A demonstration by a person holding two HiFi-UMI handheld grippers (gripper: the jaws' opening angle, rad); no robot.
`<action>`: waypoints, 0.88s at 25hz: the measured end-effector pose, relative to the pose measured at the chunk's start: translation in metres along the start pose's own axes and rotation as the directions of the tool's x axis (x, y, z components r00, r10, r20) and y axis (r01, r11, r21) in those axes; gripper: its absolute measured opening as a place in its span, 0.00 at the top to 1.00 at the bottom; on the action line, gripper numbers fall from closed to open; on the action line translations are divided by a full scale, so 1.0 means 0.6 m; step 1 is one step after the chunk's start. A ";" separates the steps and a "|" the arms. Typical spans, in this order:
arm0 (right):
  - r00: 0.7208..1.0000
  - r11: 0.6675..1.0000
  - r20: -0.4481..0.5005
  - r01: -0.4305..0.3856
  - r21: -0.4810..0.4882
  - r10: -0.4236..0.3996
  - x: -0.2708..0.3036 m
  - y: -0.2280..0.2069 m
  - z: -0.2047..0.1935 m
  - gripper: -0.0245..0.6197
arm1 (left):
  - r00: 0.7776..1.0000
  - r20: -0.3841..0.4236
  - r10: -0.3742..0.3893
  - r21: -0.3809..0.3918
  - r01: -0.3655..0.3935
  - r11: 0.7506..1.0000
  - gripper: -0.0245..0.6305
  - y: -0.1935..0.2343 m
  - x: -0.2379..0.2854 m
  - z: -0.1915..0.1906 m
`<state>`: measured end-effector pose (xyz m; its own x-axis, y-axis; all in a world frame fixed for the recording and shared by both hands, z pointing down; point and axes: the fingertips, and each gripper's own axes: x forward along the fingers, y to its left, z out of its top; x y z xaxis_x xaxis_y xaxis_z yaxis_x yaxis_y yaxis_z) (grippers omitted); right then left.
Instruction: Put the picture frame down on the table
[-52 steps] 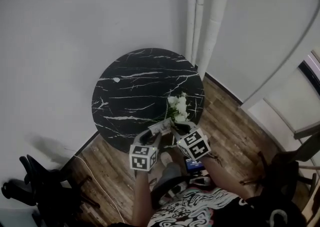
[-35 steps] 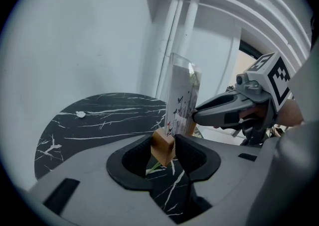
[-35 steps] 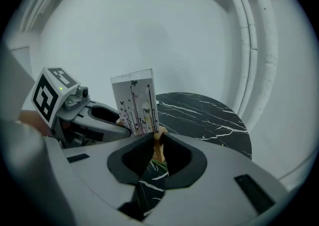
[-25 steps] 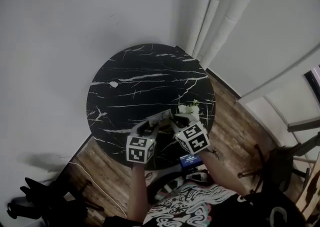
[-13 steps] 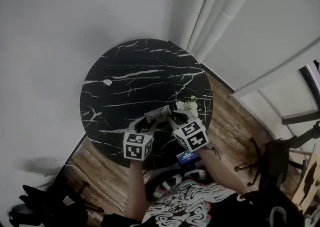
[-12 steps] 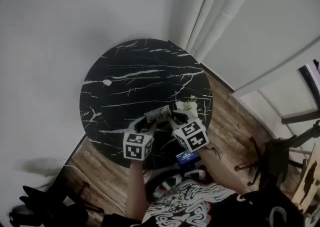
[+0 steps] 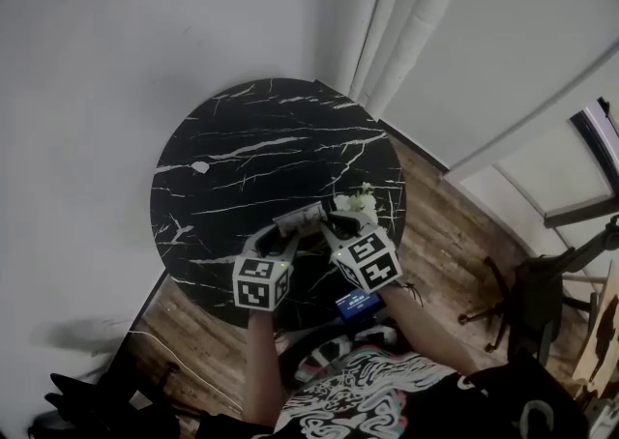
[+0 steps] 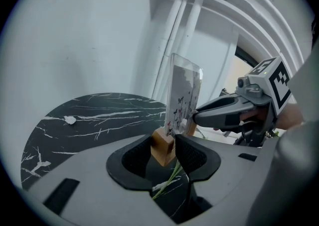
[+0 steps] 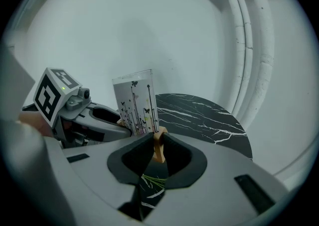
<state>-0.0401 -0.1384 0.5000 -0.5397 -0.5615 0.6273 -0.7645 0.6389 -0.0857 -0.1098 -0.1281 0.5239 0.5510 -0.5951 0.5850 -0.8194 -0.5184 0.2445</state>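
The picture frame [image 7: 301, 219] is upright and carried between my two tongs. It now hangs over the near right part of the black marble tabletop [image 7: 253, 152]. Two seconds ago it was only at the near rim, with both marker cubes out over the wooden floor [image 7: 440, 234]. Since then I have brought it inward, and the cubes now sit over the tabletop's edge.

My left tongs [image 8: 164, 151] are pinching one end of the frame's wooden base block [image 8: 161, 146]. The clear panel with its printed butterflies and stems stands straight up from the block. My right tongs [image 9: 158, 146] are clamped on the other end of the base, thin edge on, with the panel rising just behind the jaws. Both grips look firm and level, and the panel shows no lean.

The white flowers [image 7: 355, 203] lie on the tabletop just to the right of the frame. A green stem [image 8: 172, 174] shows below my left jaws, so part of them reaches under where I am holding. A small white scrap [image 7: 200, 167] lies well apart, toward the far left.

I cannot tell whether the base is touching the marble yet. I judge that it is a little above it, since I can see tabletop under the block. That would mean the carrying is done and only the lowering remains. I want the base to land clear of that stem, or it will rock.
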 end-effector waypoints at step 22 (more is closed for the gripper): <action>0.998 0.998 -0.011 -0.056 0.024 0.056 0.030 -0.030 -0.005 0.87 | 1.000 -0.021 0.023 -0.032 -0.024 0.999 0.72 0.014 0.031 0.004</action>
<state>-0.0347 -0.1584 0.5153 -0.5777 -0.5192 0.6299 -0.7417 0.6561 -0.1394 -0.1060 -0.1447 0.5348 0.5282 -0.5939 0.6068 -0.8372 -0.4837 0.2553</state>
